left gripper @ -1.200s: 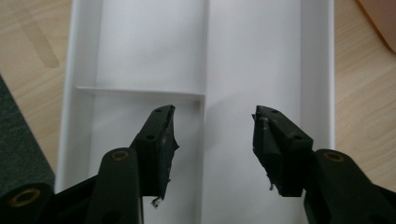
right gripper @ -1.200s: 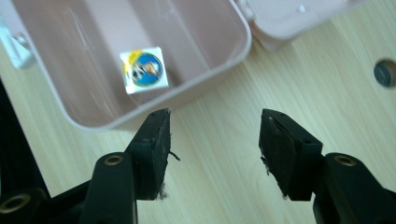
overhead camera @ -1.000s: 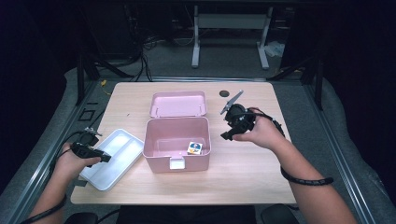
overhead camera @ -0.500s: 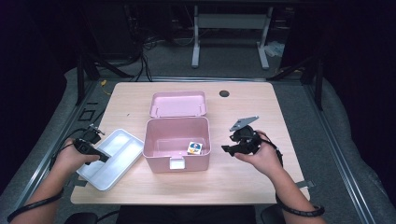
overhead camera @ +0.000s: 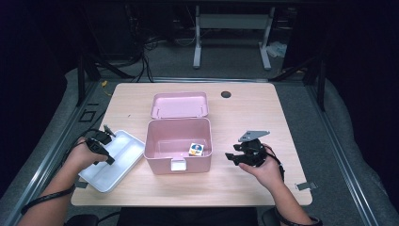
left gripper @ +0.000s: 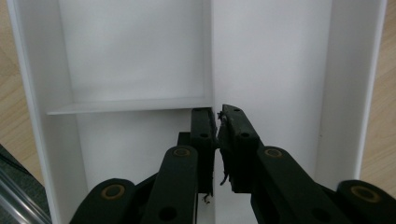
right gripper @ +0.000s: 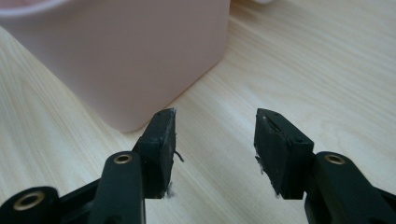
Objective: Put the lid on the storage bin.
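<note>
An open pink box [overhead camera: 155, 141] stands mid-table, its lid lying back, and a small multicoloured cube [overhead camera: 196, 149] rests in its near right corner. To its left lies a white divided tray [overhead camera: 120, 167]. My left gripper [overhead camera: 109, 159] reaches down into the tray [left gripper: 280, 70]. Its jaws have just been closing and my left gripper [left gripper: 217, 109] now pinches the thin middle divider wall. My right gripper [overhead camera: 230, 157] hovers low over the bare wood right of the box. In its own view my right gripper [right gripper: 215, 116] is open beside the box's pink wall [right gripper: 140, 56]; its jaws have just closed a little, with nothing between them.
A round cable hole [overhead camera: 226, 94] sits near the table's far edge. Bare wood lies right of and in front of the box. Dark floor and a metal stand surround the table.
My right hand came down and toward the near edge, from beside the lid to low beside the box. My left gripper shifted over the tray and its jaws closed.
</note>
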A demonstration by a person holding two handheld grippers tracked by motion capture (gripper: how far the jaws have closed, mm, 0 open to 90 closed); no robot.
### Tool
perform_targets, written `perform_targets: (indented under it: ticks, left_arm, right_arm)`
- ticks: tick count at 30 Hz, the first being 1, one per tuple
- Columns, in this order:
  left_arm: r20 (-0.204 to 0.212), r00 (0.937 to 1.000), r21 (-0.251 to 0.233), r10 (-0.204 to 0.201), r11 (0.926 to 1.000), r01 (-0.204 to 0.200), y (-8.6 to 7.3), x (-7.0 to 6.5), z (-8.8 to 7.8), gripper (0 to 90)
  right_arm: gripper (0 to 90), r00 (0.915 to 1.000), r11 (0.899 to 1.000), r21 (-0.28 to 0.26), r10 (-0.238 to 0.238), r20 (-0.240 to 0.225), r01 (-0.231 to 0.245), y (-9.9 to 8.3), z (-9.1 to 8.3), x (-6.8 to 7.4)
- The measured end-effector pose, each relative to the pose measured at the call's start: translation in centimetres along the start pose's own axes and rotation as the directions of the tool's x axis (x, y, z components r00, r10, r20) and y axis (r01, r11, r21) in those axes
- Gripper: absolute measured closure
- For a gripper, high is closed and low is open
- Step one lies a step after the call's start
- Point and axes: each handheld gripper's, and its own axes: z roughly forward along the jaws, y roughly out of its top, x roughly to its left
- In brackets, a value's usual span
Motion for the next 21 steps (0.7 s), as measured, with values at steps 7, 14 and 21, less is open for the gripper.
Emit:
perform_targets:
  ticks: [7,14,21]
  left_arm:
    - [0.009,0.9999,0.025,-0.011,0.9996,0.01,0.3,0.3,0.3,87.2]
    - [0.009,0.9999,0.053,-0.009,0.9986,0.008,0.7,0.3,0.3,87.9]
    - [-0.024,0.9993,0.107,0.029,0.994,-0.026,1.3,0.2,-0.1,89.0]
  right_arm:
    - [48.6,0.9999,1.0,0.0,-0.013,-0.012,0.013,-0.1,0.4,0.2]
    - [49.0,1.0,1.0,-0.005,-0.005,-0.008,0.005,-0.3,0.5,0.1]
    - [49.4,0.9999,1.0,0.0,0.001,-0.011,-0.001,-0.4,0.7,0.0]
